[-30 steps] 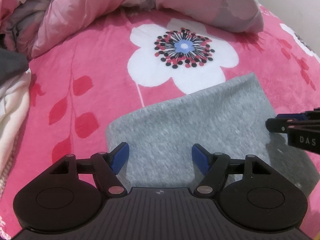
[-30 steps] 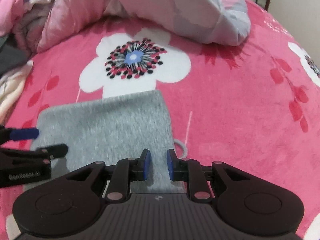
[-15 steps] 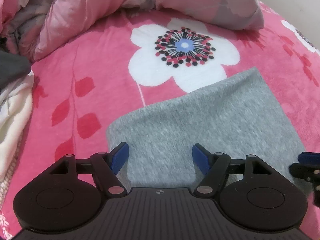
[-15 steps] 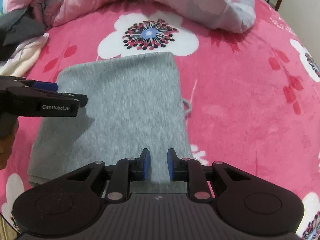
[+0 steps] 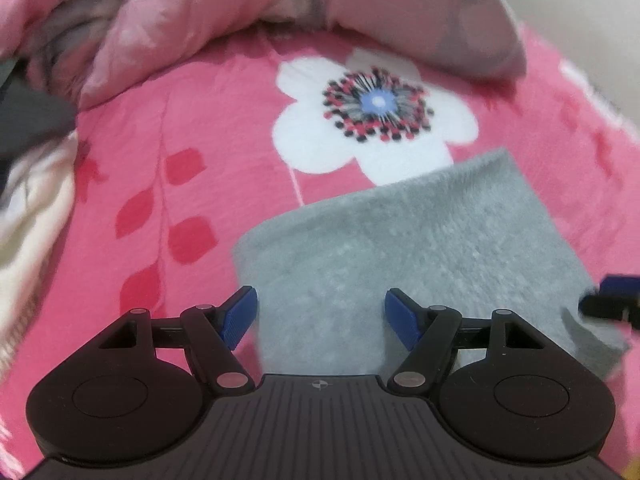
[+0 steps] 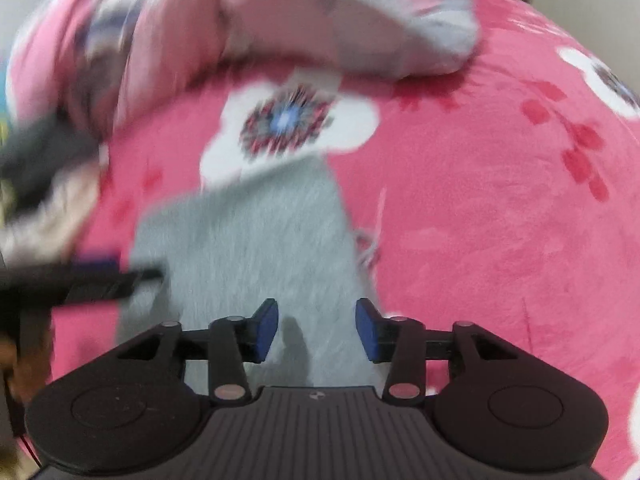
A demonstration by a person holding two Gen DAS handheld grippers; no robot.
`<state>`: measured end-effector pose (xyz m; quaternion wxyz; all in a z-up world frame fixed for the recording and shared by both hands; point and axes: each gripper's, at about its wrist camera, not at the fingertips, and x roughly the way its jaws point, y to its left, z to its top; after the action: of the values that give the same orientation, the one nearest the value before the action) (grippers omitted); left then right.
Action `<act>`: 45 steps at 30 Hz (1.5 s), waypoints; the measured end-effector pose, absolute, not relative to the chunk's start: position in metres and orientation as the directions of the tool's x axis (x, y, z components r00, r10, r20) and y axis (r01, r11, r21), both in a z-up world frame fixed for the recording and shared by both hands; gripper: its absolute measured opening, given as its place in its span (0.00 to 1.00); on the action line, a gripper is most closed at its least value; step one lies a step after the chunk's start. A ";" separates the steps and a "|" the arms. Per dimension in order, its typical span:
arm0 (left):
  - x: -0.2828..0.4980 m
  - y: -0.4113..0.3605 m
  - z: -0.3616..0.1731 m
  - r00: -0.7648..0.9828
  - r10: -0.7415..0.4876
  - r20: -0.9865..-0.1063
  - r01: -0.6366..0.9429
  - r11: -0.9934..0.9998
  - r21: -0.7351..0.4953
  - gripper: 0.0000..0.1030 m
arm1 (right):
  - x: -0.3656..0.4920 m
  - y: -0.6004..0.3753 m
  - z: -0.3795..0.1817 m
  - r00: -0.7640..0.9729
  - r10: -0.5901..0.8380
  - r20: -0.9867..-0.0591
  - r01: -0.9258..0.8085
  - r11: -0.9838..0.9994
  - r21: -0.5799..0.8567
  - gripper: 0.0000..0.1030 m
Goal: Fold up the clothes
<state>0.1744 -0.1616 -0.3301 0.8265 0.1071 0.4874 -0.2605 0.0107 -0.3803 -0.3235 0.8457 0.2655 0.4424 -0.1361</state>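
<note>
A folded grey garment (image 5: 404, 252) lies flat on the pink flowered blanket (image 5: 192, 128). My left gripper (image 5: 321, 315) stands open over its near left part, nothing between the blue pads. In the right wrist view the same grey garment (image 6: 248, 248) runs up the middle, blurred. My right gripper (image 6: 317, 330) hovers over its near right edge; its jaws are opening and the pads do not press on the cloth. A thin grey cord (image 6: 370, 246) pokes out at the garment's right side. The other gripper's fingers (image 6: 100, 276) show at the left.
A crumpled pink and grey quilt (image 5: 280, 4) is heaped along the far side of the bed. At the far left lie a dark garment (image 5: 28, 120) and a cream one (image 5: 36, 200). Open pink blanket (image 6: 500, 220) spreads to the right.
My right gripper's jaws have spread apart from nearly shut. Both grippers have shifted over the garment, and the right view has blurred with the motion. The left jaws keep the same width.
</note>
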 end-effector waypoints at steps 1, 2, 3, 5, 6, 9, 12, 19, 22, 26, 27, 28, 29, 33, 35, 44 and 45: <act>0.177 -0.145 -0.331 0.365 -0.371 -0.854 0.510 0.847 -0.150 0.69 | 0.006 -0.393 -0.326 0.592 0.019 -0.806 0.486 0.789 0.376 0.46; 0.179 -0.127 -0.332 0.340 -0.418 -0.843 0.481 0.847 -0.226 0.70 | 0.002 -0.405 -0.331 0.610 0.042 -0.791 0.500 0.754 0.426 0.49; 0.183 -0.112 -0.339 0.293 -0.464 -0.836 0.447 0.839 -0.309 0.70 | 0.002 -0.418 -0.338 0.625 0.083 -0.777 0.504 0.717 0.482 0.56; 0.195 -0.093 -0.359 0.159 -0.538 -0.828 0.369 0.810 -0.456 0.70 | 0.008 -0.438 -0.357 0.649 0.170 -0.742 0.494 0.648 0.580 0.71; 0.198 -0.087 -0.370 0.113 -0.577 -0.809 0.330 0.790 -0.517 0.70 | 0.012 -0.447 -0.367 0.659 0.213 -0.721 0.484 0.614 0.624 0.73; 0.207 -0.077 -0.399 0.013 -0.675 -0.738 0.215 0.723 -0.657 0.70 | 0.030 -0.467 -0.398 0.674 0.310 -0.671 0.474 0.514 0.714 0.76; 0.209 -0.079 -0.415 -0.003 -0.702 -0.712 0.180 0.700 -0.691 0.70 | 0.044 -0.470 -0.420 0.657 0.366 -0.659 0.465 0.492 0.736 0.80; 0.204 -0.088 -0.422 -0.043 -0.755 -0.654 0.166 0.641 -0.750 0.74 | 0.042 -0.451 -0.428 0.585 0.558 -0.588 0.341 0.489 0.803 1.00; 0.193 -0.095 -0.422 -0.086 -0.754 -0.651 0.194 0.629 -0.753 0.74 | 0.032 -0.439 -0.429 0.535 0.630 -0.562 0.296 0.484 0.824 1.00; 0.195 -0.106 -0.424 -0.074 -0.756 -0.651 0.186 0.631 -0.753 0.79 | 0.049 -0.440 -0.439 0.538 0.673 -0.508 0.288 0.419 0.861 1.00; 0.196 -0.109 -0.422 -0.072 -0.755 -0.651 0.185 0.632 -0.753 0.79 | 0.055 -0.440 -0.442 0.542 0.682 -0.491 0.285 0.400 0.871 1.00; 0.197 -0.113 -0.421 -0.070 -0.755 -0.652 0.185 0.632 -0.752 0.79 | 0.061 -0.440 -0.443 0.544 0.690 -0.478 0.282 0.386 0.878 1.00; 0.196 -0.115 -0.417 -0.065 -0.751 -0.657 0.200 0.635 -0.746 0.78 | 0.064 -0.439 -0.442 0.540 0.694 -0.476 0.280 0.385 0.879 1.00; 0.188 -0.123 -0.396 -0.041 -0.742 -0.669 0.273 0.636 -0.722 0.73 | 0.061 -0.433 -0.421 0.526 0.668 -0.526 0.258 0.463 0.848 0.80; 0.185 -0.126 -0.383 -0.028 -0.744 -0.668 0.321 0.626 -0.711 0.71 | 0.058 -0.432 -0.410 0.540 0.643 -0.543 0.251 0.493 0.833 0.74; 0.171 -0.127 -0.346 -0.017 -0.775 -0.631 0.433 0.564 -0.703 0.69 | 0.045 -0.402 -0.362 0.592 0.528 -0.608 0.217 0.622 0.752 0.59; 0.171 -0.125 -0.342 -0.019 -0.776 -0.631 0.444 0.559 -0.701 0.68 | 0.041 -0.398 -0.358 0.598 0.519 -0.611 0.216 0.631 0.746 0.57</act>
<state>0.1712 -0.1246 -0.3420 0.6844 -0.1488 0.5576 -0.4455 0.0413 -0.3983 -0.3580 0.7895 0.4190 0.4382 0.0960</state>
